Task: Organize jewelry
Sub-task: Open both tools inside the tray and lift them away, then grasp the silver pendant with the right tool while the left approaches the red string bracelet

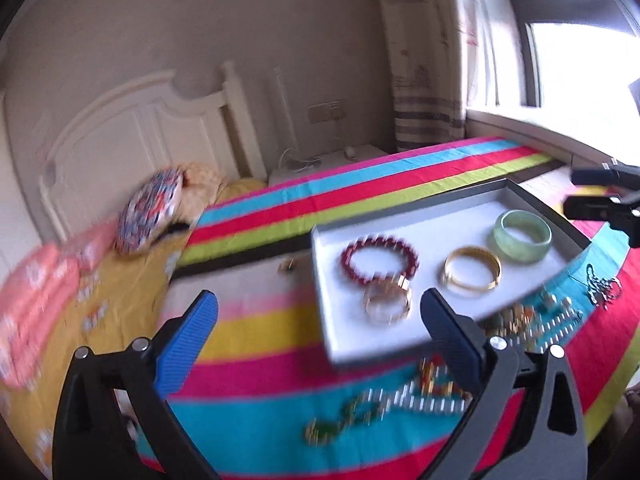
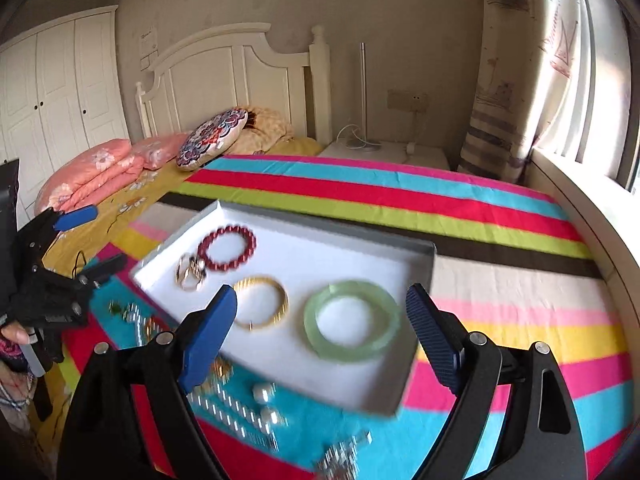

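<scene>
A grey tray with a white lining [image 1: 400, 340] [image 2: 352, 256] lies on the striped bedspread. In it lie a red bead bracelet [image 1: 379, 258] [image 2: 227, 248], a clear-and-gold bangle [image 1: 387, 299] [image 2: 190, 272], a gold bangle [image 1: 472, 272] [image 2: 262, 302] and a pale green jade bangle [image 1: 522, 235] [image 2: 352, 320]. Loose necklaces and beads [image 1: 384, 408] [image 2: 240, 408] lie on the cloth in front of the tray. My left gripper [image 1: 318, 312] [image 2: 90, 236] is open and holds nothing. My right gripper [image 2: 322, 304] [image 1: 570, 190] is open above the tray's near part, with nothing between its fingers.
The striped bedspread [image 2: 400, 192] covers a bed with a white headboard [image 2: 224, 76]. Pink pillows [image 2: 92, 172] and a patterned round cushion [image 2: 212, 138] lie at its head. A nightstand [image 2: 392, 152] and a curtain [image 2: 512, 80] stand at the right. A hand [image 2: 14, 332] shows at the left edge.
</scene>
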`<action>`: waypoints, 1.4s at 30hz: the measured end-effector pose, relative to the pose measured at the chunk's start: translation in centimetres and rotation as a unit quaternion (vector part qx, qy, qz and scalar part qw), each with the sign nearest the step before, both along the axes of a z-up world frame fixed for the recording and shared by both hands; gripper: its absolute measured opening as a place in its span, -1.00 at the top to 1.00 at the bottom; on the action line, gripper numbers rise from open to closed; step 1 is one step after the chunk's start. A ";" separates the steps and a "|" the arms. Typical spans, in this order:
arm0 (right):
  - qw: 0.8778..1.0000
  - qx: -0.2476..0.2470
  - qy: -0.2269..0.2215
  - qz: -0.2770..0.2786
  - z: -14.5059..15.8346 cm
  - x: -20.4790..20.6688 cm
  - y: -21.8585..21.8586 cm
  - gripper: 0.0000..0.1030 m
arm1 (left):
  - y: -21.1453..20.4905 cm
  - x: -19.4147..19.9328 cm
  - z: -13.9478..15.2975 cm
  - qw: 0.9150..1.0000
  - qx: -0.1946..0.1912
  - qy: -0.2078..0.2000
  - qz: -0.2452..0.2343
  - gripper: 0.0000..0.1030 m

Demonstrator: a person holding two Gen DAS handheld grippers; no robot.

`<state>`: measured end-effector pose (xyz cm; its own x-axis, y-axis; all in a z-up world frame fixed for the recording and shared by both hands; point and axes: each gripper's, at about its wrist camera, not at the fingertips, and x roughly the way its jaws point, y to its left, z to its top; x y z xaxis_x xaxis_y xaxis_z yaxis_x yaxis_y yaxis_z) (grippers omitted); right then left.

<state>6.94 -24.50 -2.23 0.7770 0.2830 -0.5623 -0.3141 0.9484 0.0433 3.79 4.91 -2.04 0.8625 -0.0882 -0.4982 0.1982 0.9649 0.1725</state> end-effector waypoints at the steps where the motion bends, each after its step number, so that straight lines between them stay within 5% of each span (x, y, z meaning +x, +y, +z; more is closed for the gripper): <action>1: 1.000 0.001 0.002 0.004 -0.4 -0.6 -0.4 -0.62 | 0.8 -0.5 -0.4 1.000 -0.013 0.003 0.010 -0.95; 6: 1.000 -0.012 0.013 0.003 -2.3 -2.8 -1.4 -0.62 | 4.0 -2.7 -1.9 0.997 -0.060 0.018 0.039 -0.95; 19: 0.999 -0.040 0.025 0.023 -5.0 -7.0 -2.2 -0.61 | 2.1 -4.3 -3.1 0.999 -0.031 0.003 0.024 -0.95; 30: 0.998 -0.040 0.049 0.028 -6.3 -6.5 -2.2 -0.27 | -0.5 -5.4 -4.1 0.999 -0.023 0.022 -0.024 -0.95; 38: 0.997 -0.043 0.051 0.028 -7.3 -6.1 -1.9 -0.20 | -2.7 -5.8 -4.7 0.997 -0.019 0.038 -0.060 -0.95; 40: 0.998 -0.044 0.044 0.030 -7.3 -6.1 -1.9 -0.05 | -3.1 -5.6 -4.9 0.997 -0.020 0.045 -0.066 -0.95; 42: 0.998 -0.040 0.035 0.035 -7.3 -6.3 -2.1 0.46 | -3.5 -5.4 -5.0 0.996 -0.021 0.050 -0.072 -0.95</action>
